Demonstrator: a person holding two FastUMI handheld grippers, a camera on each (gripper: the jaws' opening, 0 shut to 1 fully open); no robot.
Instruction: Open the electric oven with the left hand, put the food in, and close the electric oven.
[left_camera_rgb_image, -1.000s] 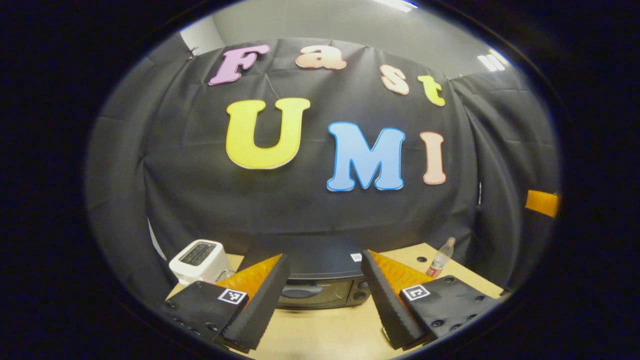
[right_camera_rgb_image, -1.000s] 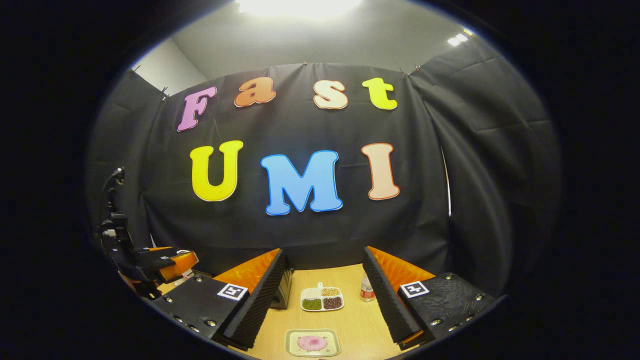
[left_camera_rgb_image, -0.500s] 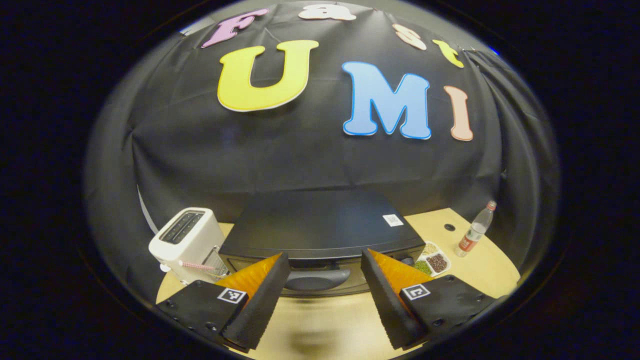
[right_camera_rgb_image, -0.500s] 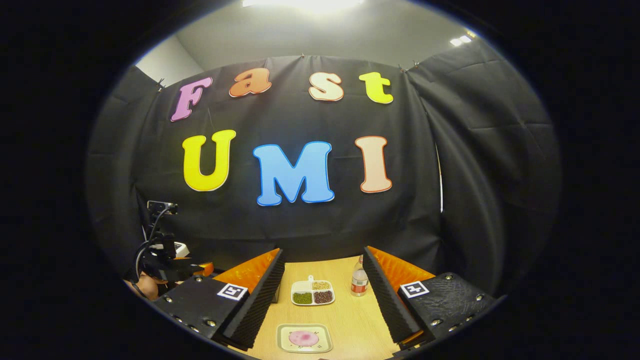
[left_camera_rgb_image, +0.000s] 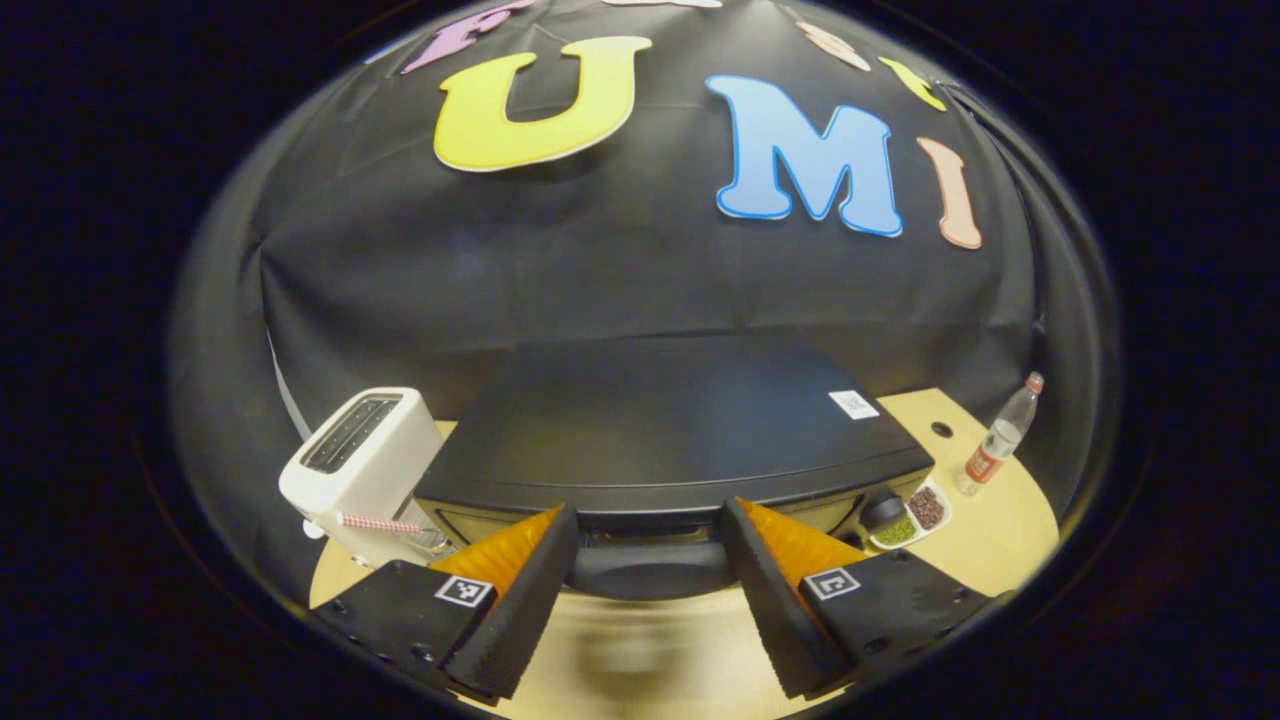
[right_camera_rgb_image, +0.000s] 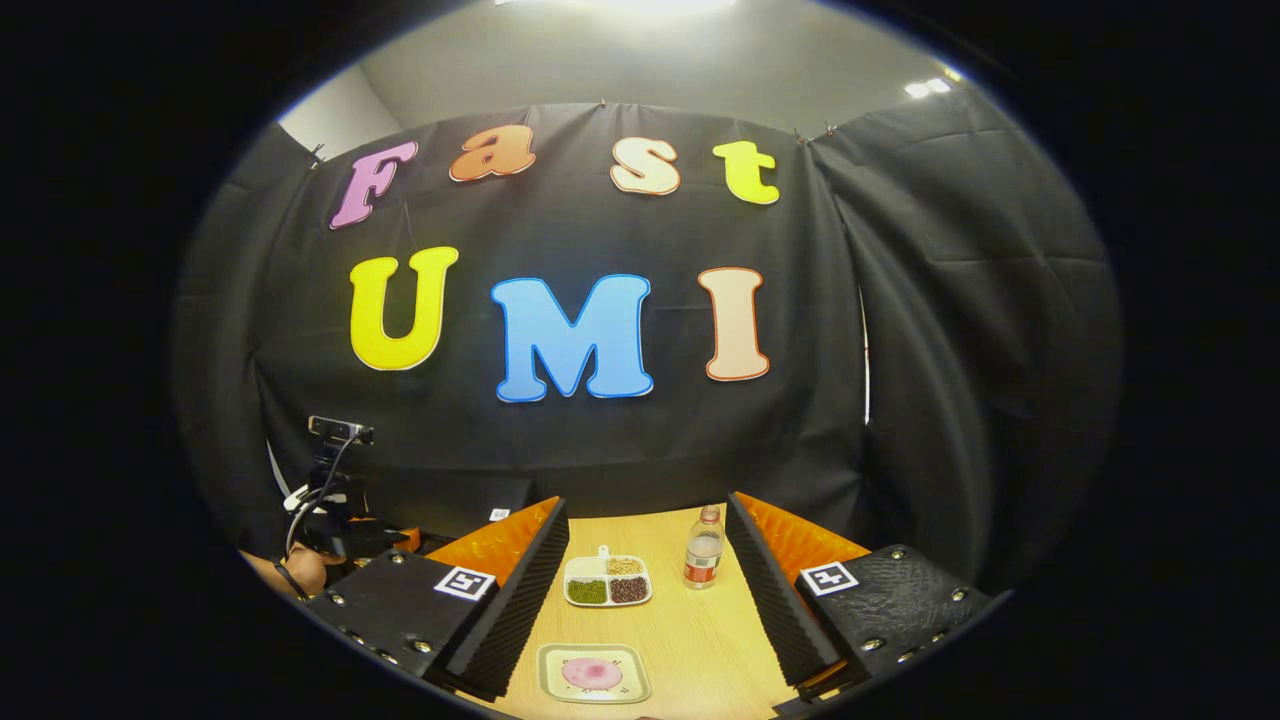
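The black electric oven (left_camera_rgb_image: 660, 430) stands on the wooden table, door closed, its dark handle (left_camera_rgb_image: 648, 570) lying between my left gripper's fingers. My left gripper (left_camera_rgb_image: 648, 600) is open, its fingers apart on either side of the handle, close in front of it. In the right gripper view, a small square plate holding a pink piece of food (right_camera_rgb_image: 592, 673) sits on the table near my right gripper (right_camera_rgb_image: 648, 610), which is open and empty above the table. The left gripper and the hand holding it (right_camera_rgb_image: 330, 540) show at the left of the right gripper view, by the oven's corner (right_camera_rgb_image: 480, 497).
A white toaster (left_camera_rgb_image: 360, 470) stands left of the oven. A divided dish of beans (right_camera_rgb_image: 605, 582) and a plastic bottle (right_camera_rgb_image: 704, 560) sit on the table (right_camera_rgb_image: 680, 640) right of the oven. Black cloth walls close the back and sides.
My left gripper has moved forward and tipped down toward the oven, bringing the handle between its fingers. The right gripper has drifted slightly, with the plate and dish shifting left in its view.
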